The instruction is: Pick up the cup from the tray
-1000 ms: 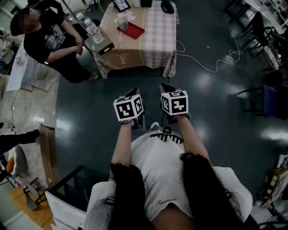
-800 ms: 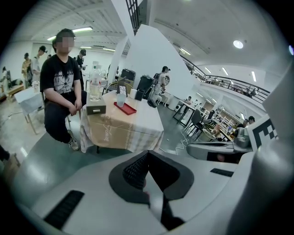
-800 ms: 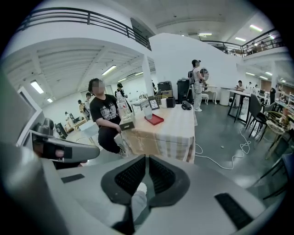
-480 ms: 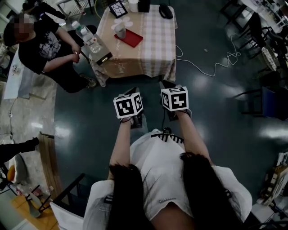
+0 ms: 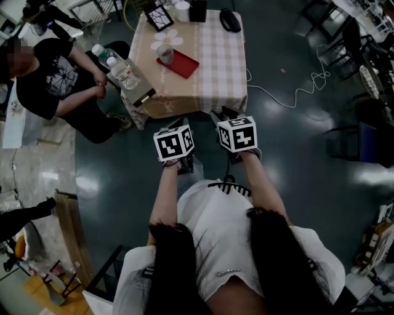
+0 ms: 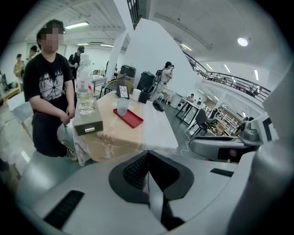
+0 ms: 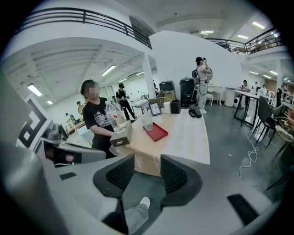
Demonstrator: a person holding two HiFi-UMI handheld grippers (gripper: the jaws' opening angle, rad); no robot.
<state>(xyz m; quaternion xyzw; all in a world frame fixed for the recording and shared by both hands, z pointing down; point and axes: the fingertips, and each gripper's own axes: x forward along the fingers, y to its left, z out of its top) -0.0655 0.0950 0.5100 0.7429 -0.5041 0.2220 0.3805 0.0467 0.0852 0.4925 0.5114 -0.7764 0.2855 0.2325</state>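
A pale cup (image 5: 165, 54) stands upright on a red tray (image 5: 180, 64) on the checked-cloth table (image 5: 212, 67), well ahead of both grippers. In the left gripper view the cup (image 6: 121, 106) and tray (image 6: 129, 118) are far off; my left gripper (image 6: 147, 158) is shut with nothing in it. My right gripper (image 7: 147, 172) has its jaws opening, with only floor and a shoe showing between them. From there the cup (image 7: 147, 121) sits on the tray (image 7: 156, 131) in the distance. In the head view both grippers (image 5: 180, 124) (image 5: 221, 114) hover side by side just short of the table's near edge.
A person in a black T-shirt (image 5: 49, 80) sits at the table's left. A grey box with water bottles (image 5: 130, 79) stands on the left corner. A picture frame (image 5: 159, 15) and dark items line the far edge. A cable (image 5: 289, 92) lies on the floor, chairs at right.
The table, the cup and the seated person have slid lower in the head view, closer to the grippers. Both grippers keep their side-by-side pose.
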